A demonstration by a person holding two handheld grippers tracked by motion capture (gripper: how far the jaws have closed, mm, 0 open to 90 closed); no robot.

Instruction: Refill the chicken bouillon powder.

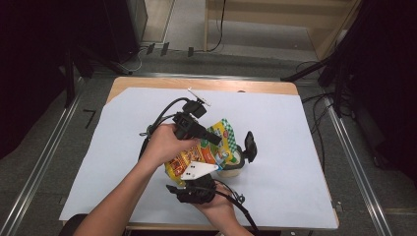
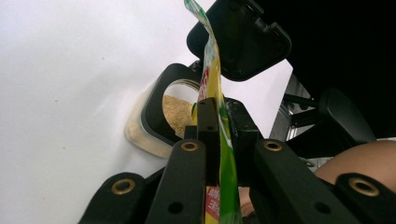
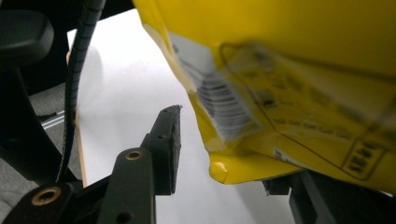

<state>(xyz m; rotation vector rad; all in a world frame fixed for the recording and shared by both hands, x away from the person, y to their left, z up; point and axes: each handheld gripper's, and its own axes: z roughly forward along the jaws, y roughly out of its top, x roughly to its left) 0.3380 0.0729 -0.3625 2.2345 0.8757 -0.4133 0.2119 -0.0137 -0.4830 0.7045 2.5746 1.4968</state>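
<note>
The worktop (image 1: pixel 295 147) under its white sheet (image 1: pixel 275 196) carries everything, and I work near its front middle. Largest in play is the yellow snack pouch (image 1: pixel 206 150), held up off the sheet and tilted over a clear jar (image 1: pixel 230 169) with a black hinged lid (image 1: pixel 250 146) flipped open. I judge this a pour: the pouch hangs above the jar's mouth so its contents can drop in, and the jar already holds a tan, crumbly powder (image 2: pixel 177 114).

My left gripper (image 2: pixel 219 126) has its fingers clenched on the pouch's thin edge, pinching the film flat so I can steer and tip it. My right gripper (image 3: pixel 219 154) sits below at the pouch's bottom corner; its fingers stand apart, one clear of the film, the other hidden behind the pouch, so it is released, ready to lift that corner.
</note>
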